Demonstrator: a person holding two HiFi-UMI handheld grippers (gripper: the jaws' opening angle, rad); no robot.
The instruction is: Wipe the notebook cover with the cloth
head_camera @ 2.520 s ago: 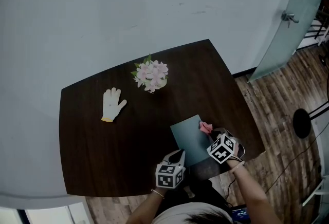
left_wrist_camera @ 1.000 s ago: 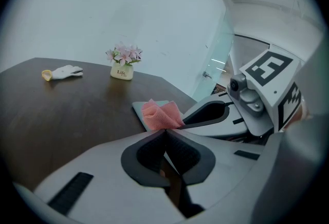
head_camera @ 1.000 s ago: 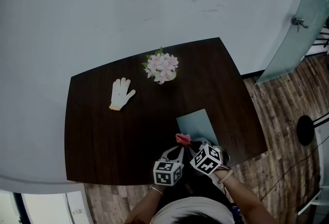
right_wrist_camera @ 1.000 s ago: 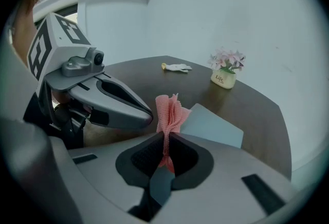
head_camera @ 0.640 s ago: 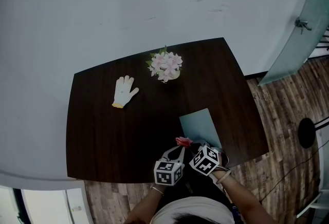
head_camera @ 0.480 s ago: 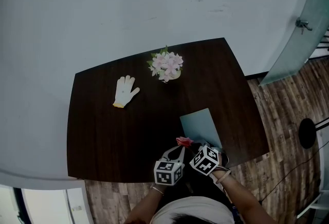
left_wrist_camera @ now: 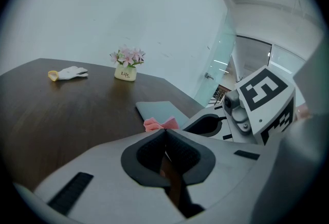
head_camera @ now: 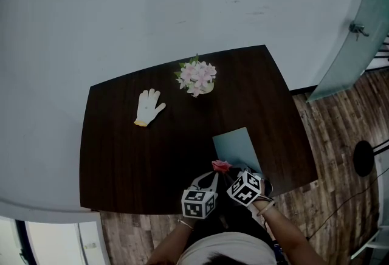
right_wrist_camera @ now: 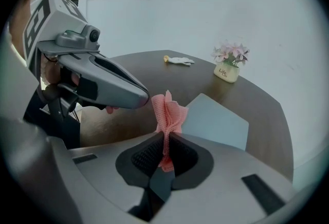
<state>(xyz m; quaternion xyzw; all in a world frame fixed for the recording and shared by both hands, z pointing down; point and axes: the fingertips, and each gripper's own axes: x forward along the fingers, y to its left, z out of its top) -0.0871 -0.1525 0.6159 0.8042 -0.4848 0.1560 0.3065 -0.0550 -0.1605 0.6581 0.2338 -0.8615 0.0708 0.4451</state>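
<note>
A pale blue-grey notebook point(head_camera: 237, 147) lies flat near the front right edge of the dark table point(head_camera: 121, 154); it also shows as the notebook point(left_wrist_camera: 160, 112) and the notebook point(right_wrist_camera: 218, 121). My right gripper point(right_wrist_camera: 165, 133) is shut on a bunched pink cloth point(right_wrist_camera: 167, 113), held just left of the notebook's near corner. The cloth point(head_camera: 220, 166) peeks out ahead of the right gripper point(head_camera: 226, 174). My left gripper point(left_wrist_camera: 164, 133) is shut with nothing between its jaws; it sits close beside the right one at the table's front edge, left gripper point(head_camera: 213, 180).
A small pot of pink flowers point(head_camera: 197, 78) stands at the back middle of the table. A white work glove point(head_camera: 148, 107) lies at the back left. A glass door point(head_camera: 358, 20) and wooden floor point(head_camera: 340, 136) are to the right.
The right gripper with the pink cloth came from the notebook's right side to its near left corner, next to the left gripper. In the last half second little moved.
</note>
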